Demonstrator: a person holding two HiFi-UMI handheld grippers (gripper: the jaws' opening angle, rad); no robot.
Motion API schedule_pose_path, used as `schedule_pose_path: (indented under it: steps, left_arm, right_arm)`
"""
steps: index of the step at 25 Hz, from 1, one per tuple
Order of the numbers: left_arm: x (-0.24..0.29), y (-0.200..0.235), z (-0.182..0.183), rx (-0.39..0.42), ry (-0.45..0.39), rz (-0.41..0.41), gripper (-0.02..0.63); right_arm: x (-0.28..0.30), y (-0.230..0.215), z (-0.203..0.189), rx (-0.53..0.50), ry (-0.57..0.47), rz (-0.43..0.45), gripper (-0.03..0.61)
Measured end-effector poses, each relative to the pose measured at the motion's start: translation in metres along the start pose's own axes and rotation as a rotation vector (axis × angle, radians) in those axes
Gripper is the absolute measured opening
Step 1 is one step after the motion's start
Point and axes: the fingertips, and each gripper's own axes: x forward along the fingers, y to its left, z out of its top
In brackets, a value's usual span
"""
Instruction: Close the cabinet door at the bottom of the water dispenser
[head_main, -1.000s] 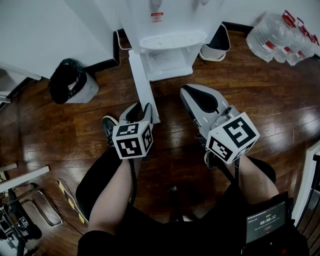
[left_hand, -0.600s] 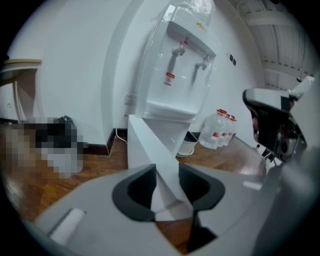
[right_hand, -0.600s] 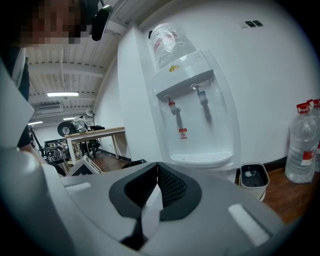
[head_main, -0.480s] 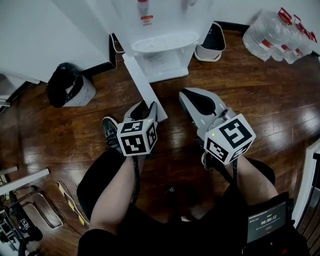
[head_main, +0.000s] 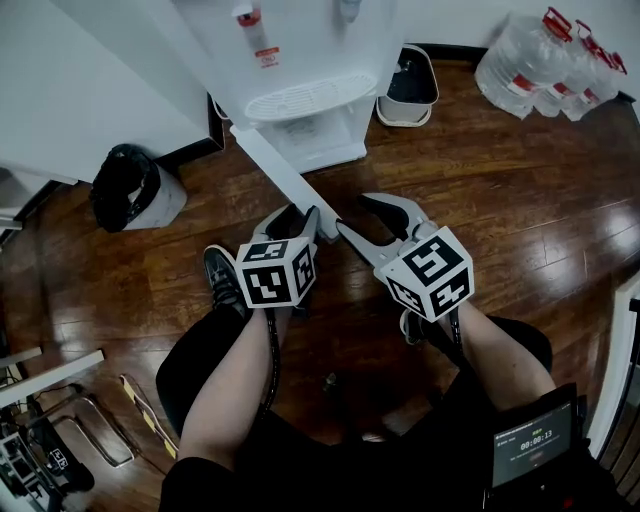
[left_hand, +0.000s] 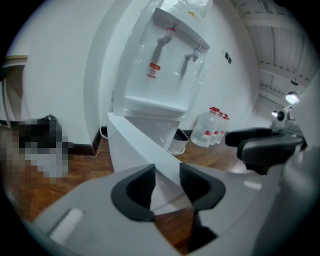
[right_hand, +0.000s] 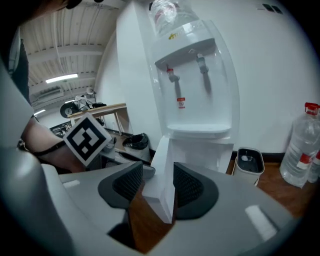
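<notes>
The white water dispenser stands at the top of the head view. Its bottom cabinet door is swung wide open, with the free edge pointing toward me. My left gripper sits at that free edge on its left side, open; its jaws have just been opening a little. In the left gripper view the door shows through the gap of the left gripper. My right gripper is just right of the door's end, and its jaws have just been opening. The door's edge stands in the gap of the right gripper.
A bin with a black bag stands left of the dispenser. A small white bin is on its right, with several water bottles further right. My legs and a shoe are on the wooden floor below the grippers.
The right gripper's jaws went from shut to open, and it sank toward the door's free edge. The left gripper slid closer to the door's end.
</notes>
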Motion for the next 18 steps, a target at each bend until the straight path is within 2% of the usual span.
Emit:
schedule_pose_path:
  steps: [8, 10, 13, 15, 17, 18]
  left_arm:
    - [0.03, -0.028, 0.015, 0.039, 0.055, -0.095, 0.169]
    - [0.037, -0.032, 0.019, 0.04, 0.064, -0.114, 0.165]
    - [0.05, -0.034, 0.026, 0.013, 0.07, -0.138, 0.168]
    - [0.059, -0.034, 0.031, -0.022, 0.071, -0.149, 0.161]
    - [0.068, -0.032, 0.036, -0.039, 0.073, -0.154, 0.2]
    - [0.072, -0.032, 0.039, -0.039, 0.074, -0.157, 0.2]
  right_arm:
    - [0.021, -0.023, -0.027, -0.049, 0.145, -0.004, 0.23]
    - [0.024, -0.036, -0.032, -0.05, 0.182, -0.029, 0.23]
    - [0.026, -0.058, -0.041, -0.052, 0.247, -0.114, 0.23]
    - [0.025, -0.073, -0.05, -0.016, 0.282, -0.173, 0.23]
    - [0.026, -0.087, -0.061, 0.064, 0.306, -0.211, 0.244]
    - [0.027, -0.094, -0.067, 0.111, 0.318, -0.221, 0.258]
